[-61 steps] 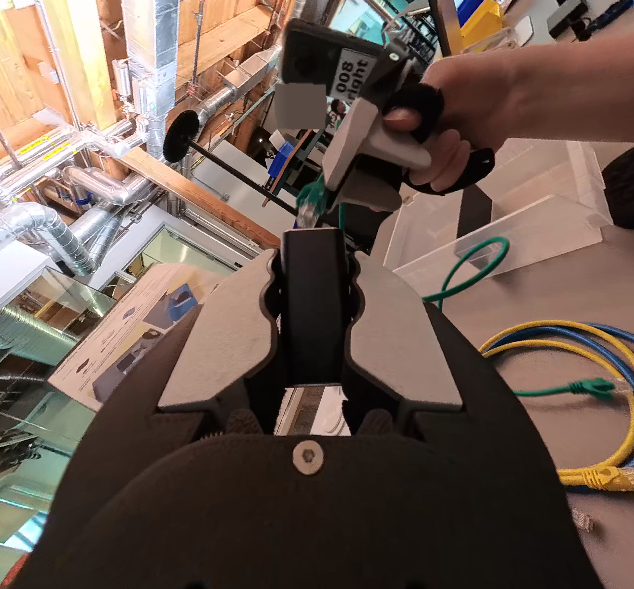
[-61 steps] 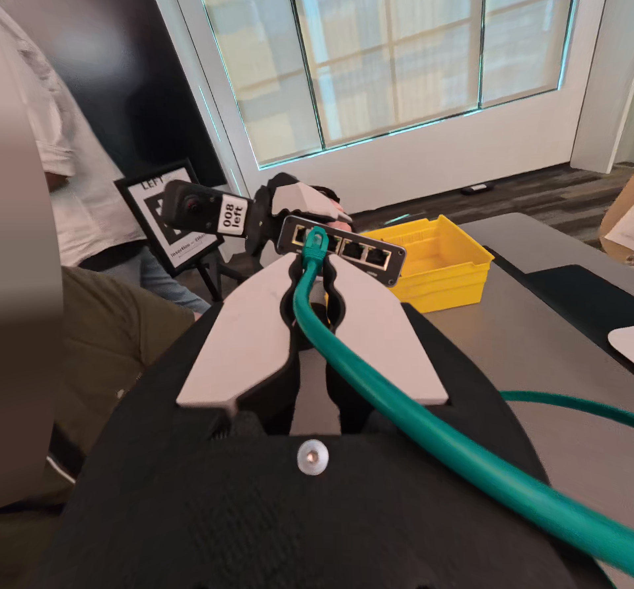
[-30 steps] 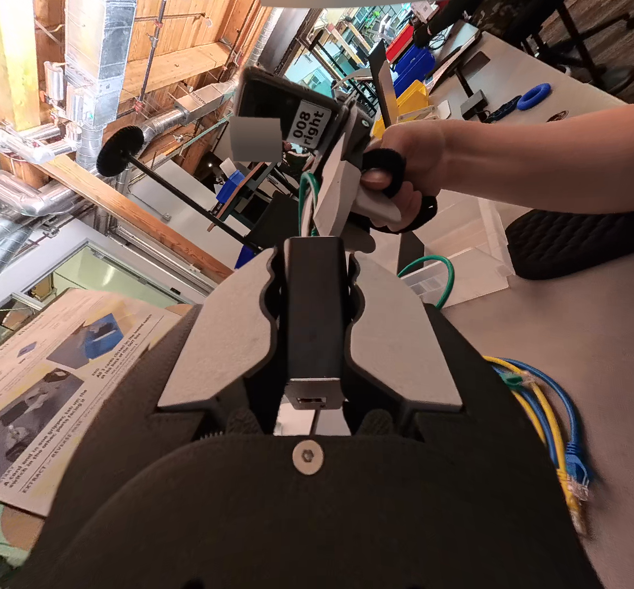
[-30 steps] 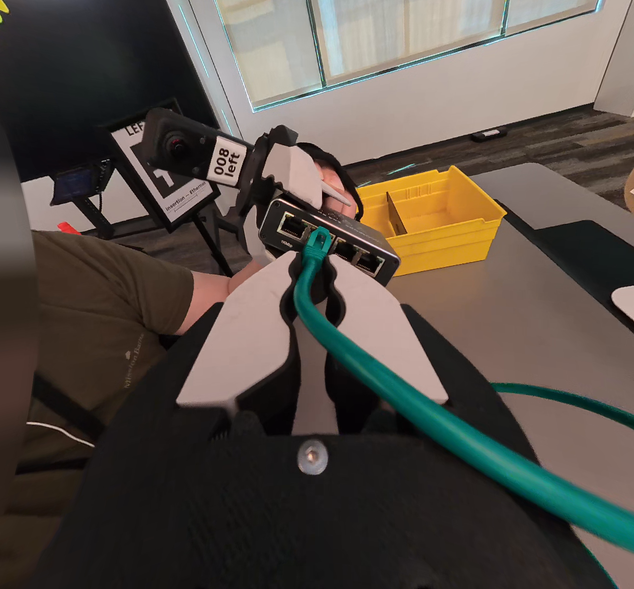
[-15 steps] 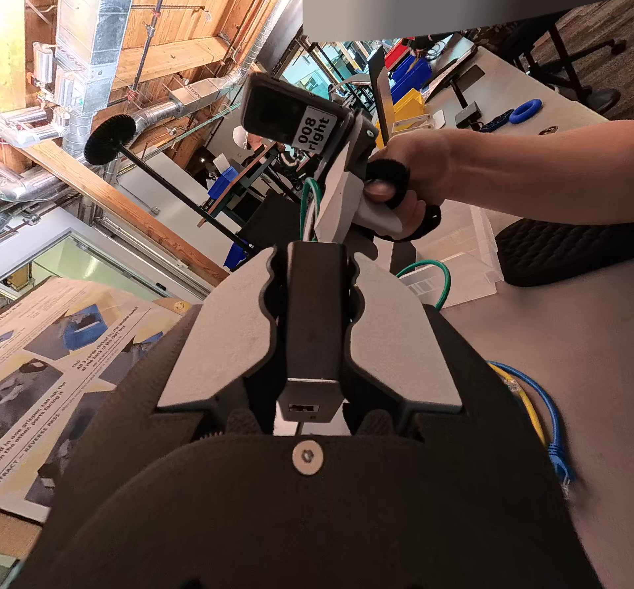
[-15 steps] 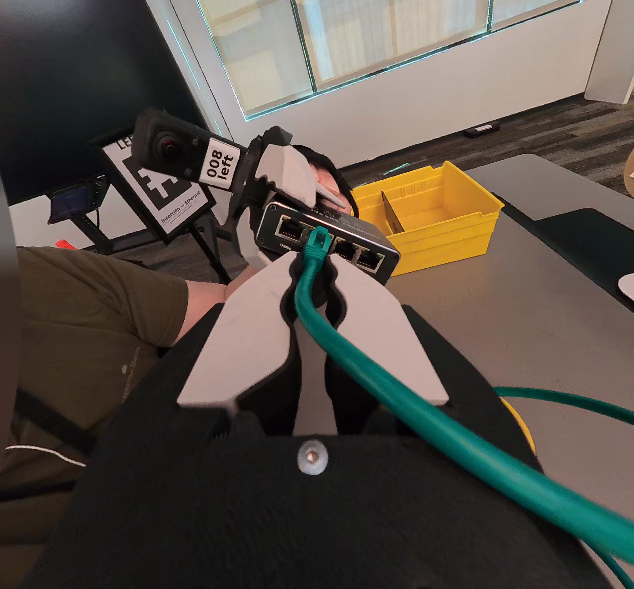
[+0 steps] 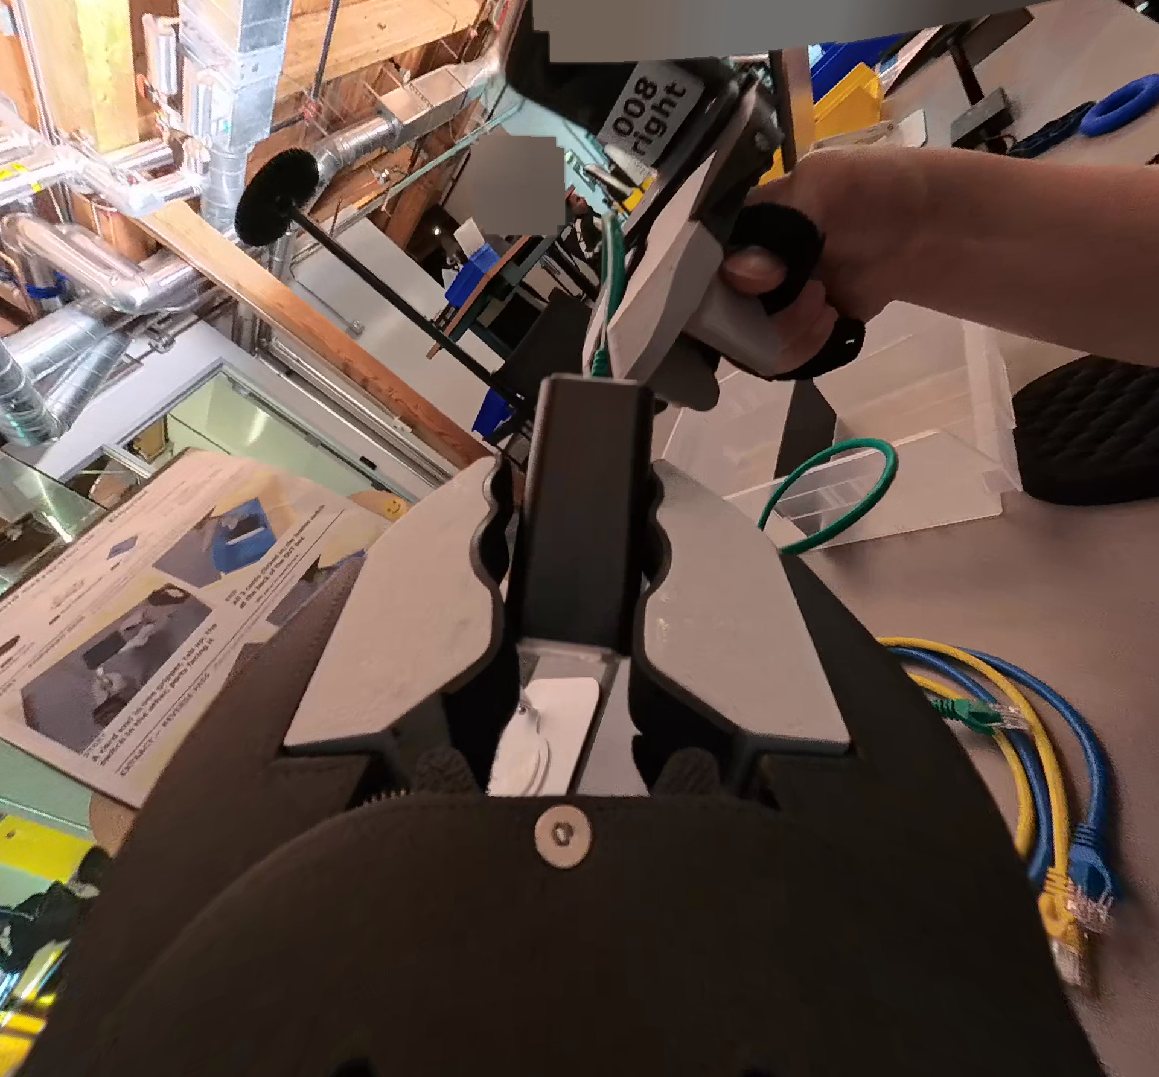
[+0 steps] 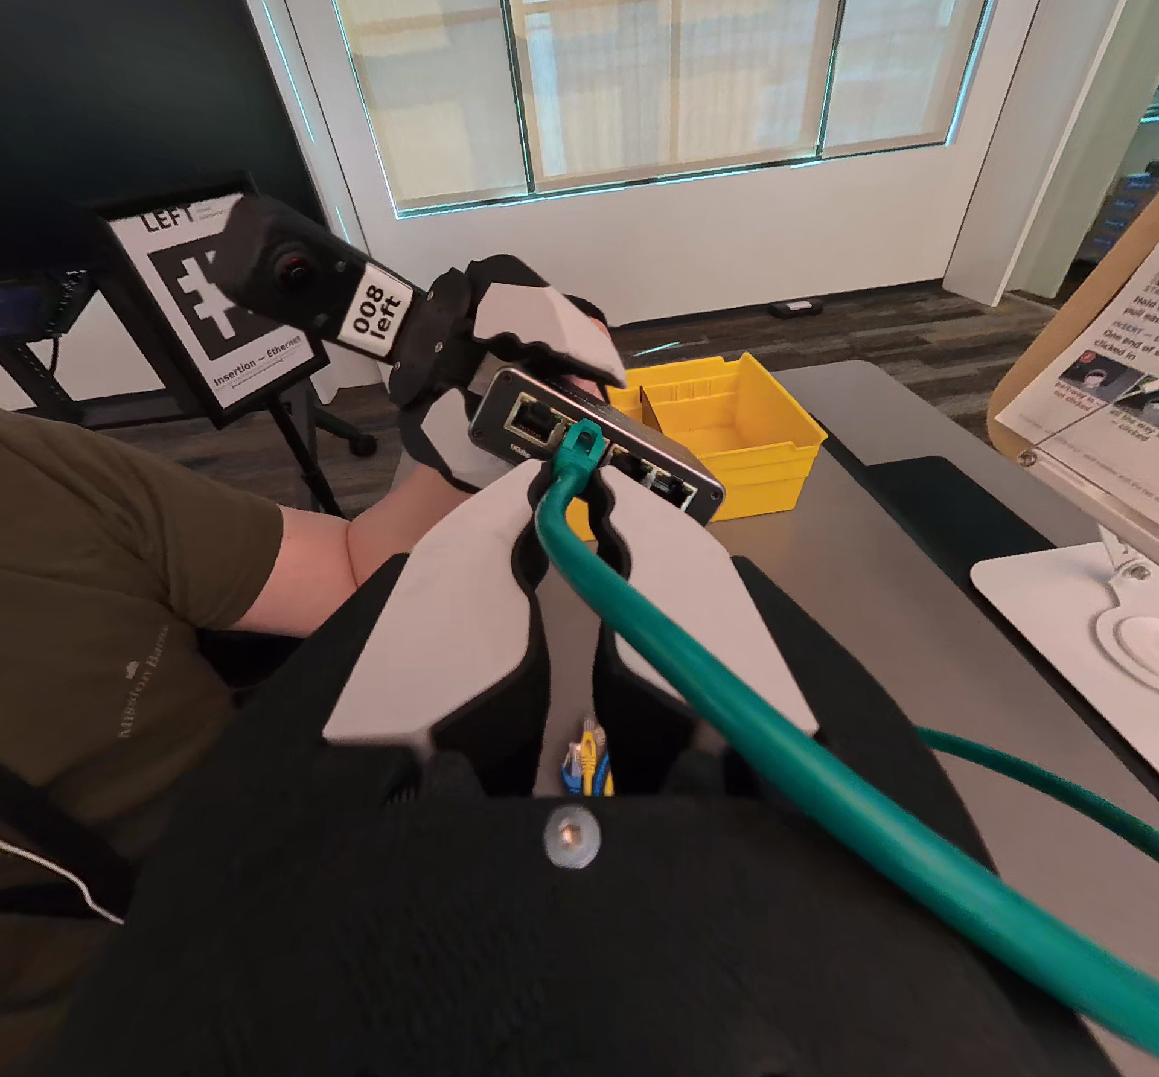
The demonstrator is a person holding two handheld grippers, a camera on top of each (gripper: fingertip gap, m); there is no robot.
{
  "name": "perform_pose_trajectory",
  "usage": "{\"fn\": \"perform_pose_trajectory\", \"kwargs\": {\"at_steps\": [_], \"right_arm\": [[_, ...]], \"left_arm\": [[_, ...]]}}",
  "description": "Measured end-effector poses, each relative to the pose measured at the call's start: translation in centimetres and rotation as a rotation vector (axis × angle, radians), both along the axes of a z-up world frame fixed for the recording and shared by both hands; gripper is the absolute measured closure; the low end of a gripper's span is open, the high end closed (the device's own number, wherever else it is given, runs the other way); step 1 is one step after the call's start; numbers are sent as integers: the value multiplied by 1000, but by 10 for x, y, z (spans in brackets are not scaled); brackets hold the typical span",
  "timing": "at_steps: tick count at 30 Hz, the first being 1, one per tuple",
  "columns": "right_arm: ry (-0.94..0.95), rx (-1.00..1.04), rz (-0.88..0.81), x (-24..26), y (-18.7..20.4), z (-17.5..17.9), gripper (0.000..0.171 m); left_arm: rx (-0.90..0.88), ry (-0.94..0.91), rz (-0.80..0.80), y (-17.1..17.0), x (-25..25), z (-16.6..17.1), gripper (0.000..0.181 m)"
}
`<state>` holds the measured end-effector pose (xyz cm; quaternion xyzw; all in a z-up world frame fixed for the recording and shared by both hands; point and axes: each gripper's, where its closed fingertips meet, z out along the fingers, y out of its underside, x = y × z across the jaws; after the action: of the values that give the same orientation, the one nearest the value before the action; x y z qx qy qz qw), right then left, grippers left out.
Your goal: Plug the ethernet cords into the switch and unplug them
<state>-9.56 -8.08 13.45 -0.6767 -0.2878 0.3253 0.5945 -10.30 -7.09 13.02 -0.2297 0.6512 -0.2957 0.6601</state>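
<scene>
My left gripper (image 7: 580, 476) is shut on the black switch (image 7: 583, 507) and holds it up in the air, end on. In the right wrist view the switch (image 8: 658, 445) shows its row of ports. My right gripper (image 8: 574, 476) is shut on the green ethernet cord (image 8: 721, 658) just behind its plug (image 8: 580, 441). The plug sits at the second port from the left; how deep it sits I cannot tell. The right gripper also shows in the left wrist view (image 7: 633, 319), above the switch's far end.
Blue and yellow cords (image 7: 1028, 796) and a loose green plug (image 7: 963, 714) lie on the grey table (image 8: 878, 545) at the right. A yellow bin (image 8: 746, 426) stands behind the switch. An instruction board (image 8: 1091, 376) on a white base (image 8: 1079, 614) stands at the right. The grippers are tip to tip, or close to it.
Both grippers have drawn closer together and tilted. The switch's port face now looms larger in the right wrist view, and the green plug stays at the second port.
</scene>
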Motion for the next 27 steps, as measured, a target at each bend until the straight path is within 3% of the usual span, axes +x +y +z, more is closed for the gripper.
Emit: {"fn": "perform_pose_trajectory", "kwargs": {"at_steps": [11, 27], "right_arm": [[-246, 122, -153, 4, -12, 3, 160], [-262, 104, -174, 4, -16, 1, 159]], "left_arm": [[198, 67, 159, 6, 10, -15, 145], [195, 44, 149, 2, 15, -16, 146]]}}
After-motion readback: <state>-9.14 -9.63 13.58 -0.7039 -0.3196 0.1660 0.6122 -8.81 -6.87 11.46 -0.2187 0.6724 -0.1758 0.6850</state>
